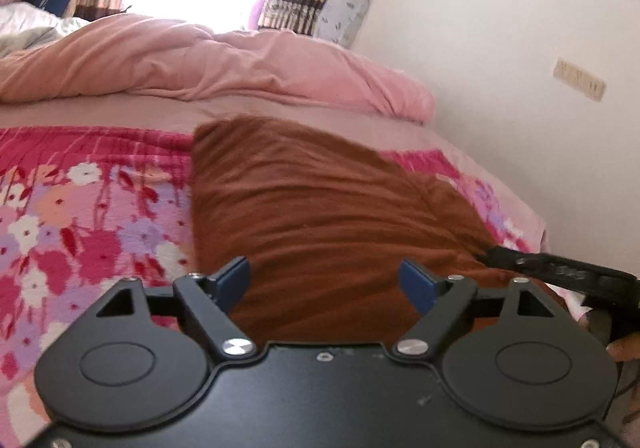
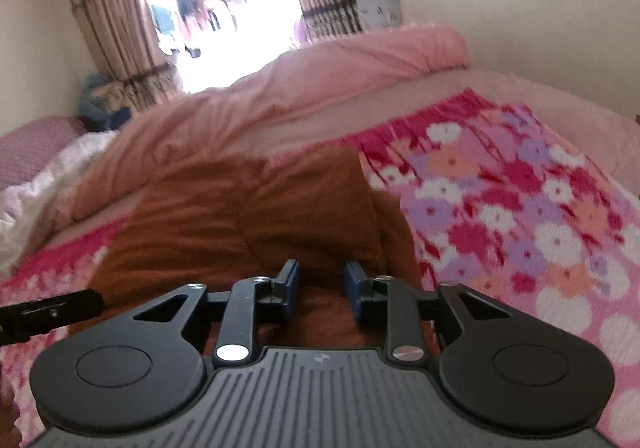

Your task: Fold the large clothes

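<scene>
A brown garment [image 1: 320, 216] lies folded into a long strip on the flowered bedspread [image 1: 80, 216]; it also shows in the right wrist view [image 2: 240, 216]. My left gripper [image 1: 325, 280] is open and empty, just above the garment's near end. My right gripper [image 2: 322, 284] is open with a narrower gap, also empty, above the garment's near end. The right gripper's finger [image 1: 560, 272] shows at the right of the left wrist view. The left gripper's finger [image 2: 48, 308] shows at the left of the right wrist view.
A pink duvet [image 1: 224, 60] is bunched across the far side of the bed. A white wall [image 1: 500, 68] runs along the bed's right side. Curtains [image 2: 116, 28] and a bright window [image 2: 216, 0] stand beyond. White bedding [image 2: 36, 200] lies at the left.
</scene>
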Tool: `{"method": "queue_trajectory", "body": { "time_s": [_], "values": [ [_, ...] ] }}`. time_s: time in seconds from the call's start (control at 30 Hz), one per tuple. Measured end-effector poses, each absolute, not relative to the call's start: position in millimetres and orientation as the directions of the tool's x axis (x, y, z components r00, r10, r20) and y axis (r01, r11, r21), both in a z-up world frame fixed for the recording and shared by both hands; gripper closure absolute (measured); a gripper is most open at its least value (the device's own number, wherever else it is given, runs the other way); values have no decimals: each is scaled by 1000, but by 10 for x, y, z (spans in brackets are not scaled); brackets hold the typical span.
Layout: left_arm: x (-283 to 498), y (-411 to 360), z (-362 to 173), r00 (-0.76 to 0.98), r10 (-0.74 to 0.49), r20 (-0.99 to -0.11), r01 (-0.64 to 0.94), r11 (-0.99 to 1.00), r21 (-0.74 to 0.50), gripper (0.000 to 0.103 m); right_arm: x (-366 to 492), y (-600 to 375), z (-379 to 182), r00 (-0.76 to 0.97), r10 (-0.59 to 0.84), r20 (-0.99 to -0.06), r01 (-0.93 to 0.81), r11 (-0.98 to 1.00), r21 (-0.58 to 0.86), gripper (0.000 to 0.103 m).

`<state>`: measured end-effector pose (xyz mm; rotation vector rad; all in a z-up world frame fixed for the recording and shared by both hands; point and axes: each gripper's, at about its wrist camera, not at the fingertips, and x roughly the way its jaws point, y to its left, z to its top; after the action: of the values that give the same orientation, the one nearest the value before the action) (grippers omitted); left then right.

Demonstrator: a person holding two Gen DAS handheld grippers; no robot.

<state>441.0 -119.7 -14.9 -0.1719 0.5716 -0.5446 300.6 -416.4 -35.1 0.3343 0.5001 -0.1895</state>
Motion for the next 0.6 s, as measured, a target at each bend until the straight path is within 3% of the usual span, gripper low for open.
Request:
{"method": "queue_trajectory", "body": {
  "time_s": [0.03, 0.07, 0.1, 0.3, 0.37, 0.47, 0.6],
  "values": [
    [4414, -1113, -146, 708, -536, -461, 434, 844, -315, 16, 2963, -4224, -304, 874, -86, -478, 246, 926, 285, 42],
    [4438, -1001, -153, 707, -536, -462, 420, 843, -336, 14, 2922, -4301, -265, 885, -81, -459, 243, 921, 306, 22],
    [4469, -906, -176, 702, -539, -466, 405, 840, -360, 14, 2884, -4400, -245, 893, -74, -444, 239, 914, 329, 19],
    [4712, -440, -596, 592, -652, -474, 292, 722, -628, 13, 2923, -5026, -566, 866, 97, -490, 216, 812, 543, 19],
    [4780, -364, -756, 548, -696, -465, 256, 669, -698, 13, 2912, -5193, -748, 867, 185, -463, 186, 741, 645, 19],
    [4841, -352, -890, 513, -718, -471, 233, 644, -729, 9, 2926, -5393, -984, 870, 286, -402, 157, 613, 775, 17],
    [4934, -402, -980, 484, -760, -434, 246, 594, -766, 6, 3031, -5487, -1169, 854, 375, -362, 124, 529, 840, 14]
  ]
}}
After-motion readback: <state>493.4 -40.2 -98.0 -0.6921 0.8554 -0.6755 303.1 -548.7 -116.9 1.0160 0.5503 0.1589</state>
